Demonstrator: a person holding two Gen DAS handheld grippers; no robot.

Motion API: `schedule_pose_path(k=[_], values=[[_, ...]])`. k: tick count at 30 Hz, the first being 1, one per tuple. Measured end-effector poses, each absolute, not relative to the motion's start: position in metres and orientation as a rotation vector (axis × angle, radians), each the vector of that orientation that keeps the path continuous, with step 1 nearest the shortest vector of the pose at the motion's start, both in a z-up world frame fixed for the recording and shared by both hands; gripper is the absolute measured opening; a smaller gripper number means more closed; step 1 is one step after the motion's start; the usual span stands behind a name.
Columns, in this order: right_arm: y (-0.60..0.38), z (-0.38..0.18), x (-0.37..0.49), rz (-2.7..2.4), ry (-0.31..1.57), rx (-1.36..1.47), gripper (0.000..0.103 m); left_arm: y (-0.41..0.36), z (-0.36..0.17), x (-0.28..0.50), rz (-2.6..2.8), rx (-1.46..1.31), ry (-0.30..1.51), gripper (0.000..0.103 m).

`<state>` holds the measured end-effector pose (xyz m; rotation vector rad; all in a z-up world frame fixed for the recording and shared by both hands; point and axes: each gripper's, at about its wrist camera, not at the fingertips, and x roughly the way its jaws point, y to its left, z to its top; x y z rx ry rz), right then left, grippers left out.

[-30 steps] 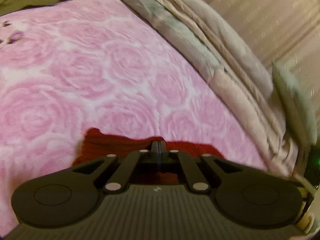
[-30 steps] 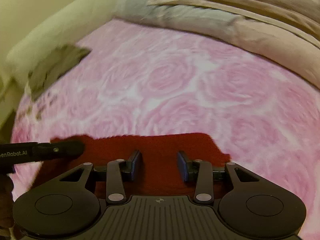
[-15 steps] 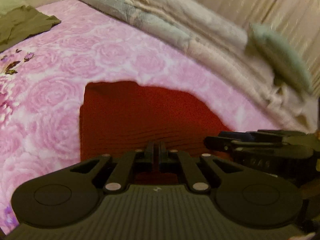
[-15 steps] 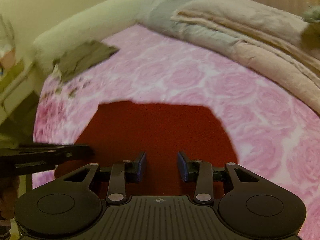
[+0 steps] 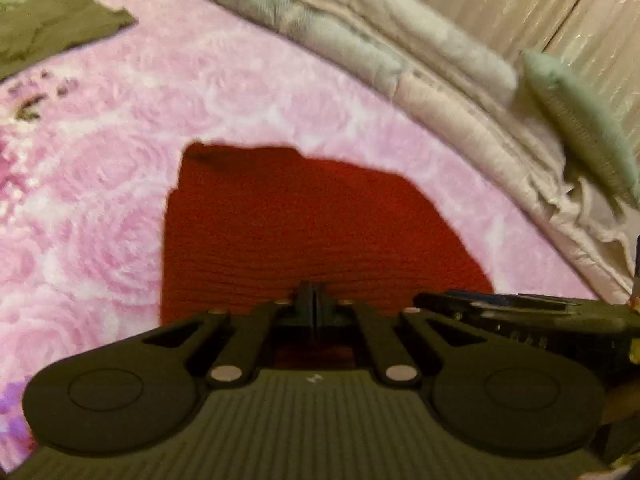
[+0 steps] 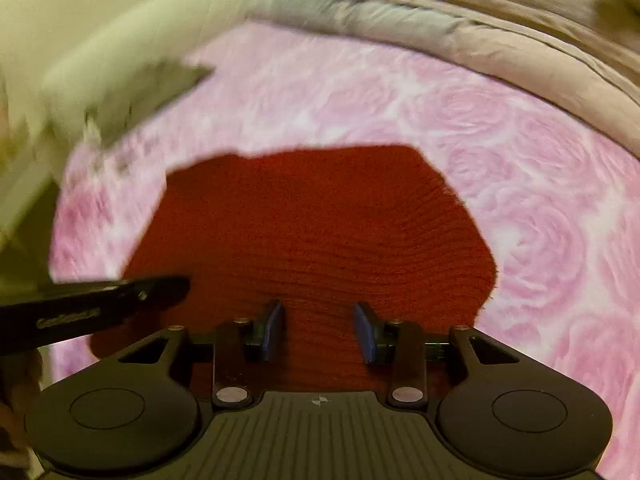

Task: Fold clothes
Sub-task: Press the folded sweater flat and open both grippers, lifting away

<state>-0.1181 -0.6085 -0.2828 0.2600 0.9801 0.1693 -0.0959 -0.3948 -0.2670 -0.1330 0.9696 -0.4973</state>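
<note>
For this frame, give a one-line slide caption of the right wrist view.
Right hand-held gripper, jaws apart, over a red knit on a pink rose bedspread.

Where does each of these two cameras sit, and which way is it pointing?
Left wrist view: sits on the left tongs, looking down along its shut fingers at the red knitted garment on the pink rose-patterned bedspread; the right tongs shows at the right.
Right wrist view: sits on the right tongs, fingers apart, over that garment; the left tongs shows at the left.
Both share garment and bedspread.
</note>
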Motion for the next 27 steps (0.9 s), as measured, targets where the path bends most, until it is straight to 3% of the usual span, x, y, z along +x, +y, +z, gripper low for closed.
schedule_pose_path(k=[6, 13, 22, 27], values=[[-0.613, -0.253, -0.147, 0.108, 0.944, 0.326, 0.038, -0.398, -0.254, -0.117, -0.628, -0.096, 0.979, 0.0], [-0.574, -0.294, -0.133, 0.073, 1.019, 0.145, 0.038, -0.418, -0.288, -0.094, -0.654, -0.034, 1.042, 0.003], [-0.572, -0.309, -0.127, 0.046, 1.087, 0.137, 0.038, -0.416, -0.3, -0.086, -0.651, -0.074, 1.048, 0.003], [-0.584, -0.293, -0.134, 0.044, 1.069, 0.239, 0.038, -0.405, -0.269, -0.09, -0.579, -0.111, 1.067, 0.003]])
